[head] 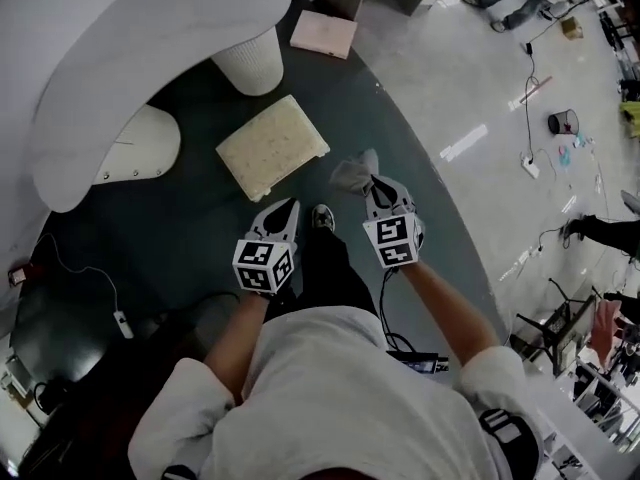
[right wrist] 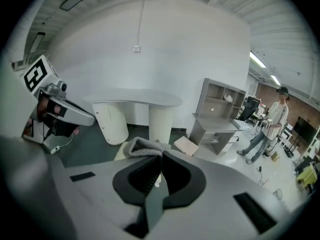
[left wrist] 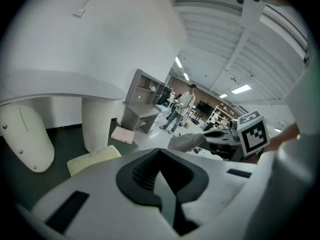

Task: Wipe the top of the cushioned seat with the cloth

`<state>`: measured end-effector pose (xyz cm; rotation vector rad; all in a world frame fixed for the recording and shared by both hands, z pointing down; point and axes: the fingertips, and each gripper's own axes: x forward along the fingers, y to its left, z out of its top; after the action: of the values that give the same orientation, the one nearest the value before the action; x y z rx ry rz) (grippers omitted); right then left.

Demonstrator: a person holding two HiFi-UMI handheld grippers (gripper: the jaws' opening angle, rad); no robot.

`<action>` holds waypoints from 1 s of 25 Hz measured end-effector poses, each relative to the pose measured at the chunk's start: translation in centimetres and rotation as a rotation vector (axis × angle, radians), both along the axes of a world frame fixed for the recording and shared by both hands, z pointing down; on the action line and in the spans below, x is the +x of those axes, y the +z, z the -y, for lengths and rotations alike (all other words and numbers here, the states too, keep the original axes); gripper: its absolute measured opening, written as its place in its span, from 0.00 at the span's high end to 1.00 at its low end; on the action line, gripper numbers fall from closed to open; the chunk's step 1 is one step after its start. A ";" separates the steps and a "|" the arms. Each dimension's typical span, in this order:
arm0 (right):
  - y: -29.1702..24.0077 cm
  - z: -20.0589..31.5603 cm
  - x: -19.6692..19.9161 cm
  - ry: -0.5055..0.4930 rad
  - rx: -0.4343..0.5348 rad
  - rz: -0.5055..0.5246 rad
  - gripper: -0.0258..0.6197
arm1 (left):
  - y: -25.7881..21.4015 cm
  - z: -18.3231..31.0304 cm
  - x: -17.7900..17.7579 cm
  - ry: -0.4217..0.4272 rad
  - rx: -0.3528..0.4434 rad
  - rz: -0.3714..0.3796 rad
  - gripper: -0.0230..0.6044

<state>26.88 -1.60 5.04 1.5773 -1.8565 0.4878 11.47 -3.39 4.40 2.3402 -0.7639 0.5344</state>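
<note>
1. The cream cushioned seat (head: 272, 146) lies flat on the dark floor (head: 180, 238).
2. The grey cloth (head: 350, 175) is at the seat's 4 o'clock, pinched tight in the right gripper's (head: 377, 184) jaws.
3. The left gripper (head: 288, 208) is at the seat's 6 o'clock. Its jaws are together and hold nothing.
4. A white table (head: 120, 58) stands at 10 o'clock.

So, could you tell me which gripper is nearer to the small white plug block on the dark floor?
Left. In the head view the left gripper hangs right of the plug block. The right gripper, holding the cloth, is farther right, beyond the person's leg.
</note>
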 end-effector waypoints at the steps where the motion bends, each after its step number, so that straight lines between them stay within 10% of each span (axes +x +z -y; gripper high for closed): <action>1: 1.3 0.7 0.4 -0.006 -0.018 0.009 0.94 | 0.9 0.8 0.7 -0.005 -0.002 0.019 0.94; 25: 32.3 7.8 3.2 0.081 -0.198 0.057 0.94 | 30.8 5.5 6.3 0.102 -0.063 0.127 0.94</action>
<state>30.07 -9.41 37.31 1.5236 -1.7321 0.7367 17.78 -8.90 35.15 2.3127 -0.6774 0.7468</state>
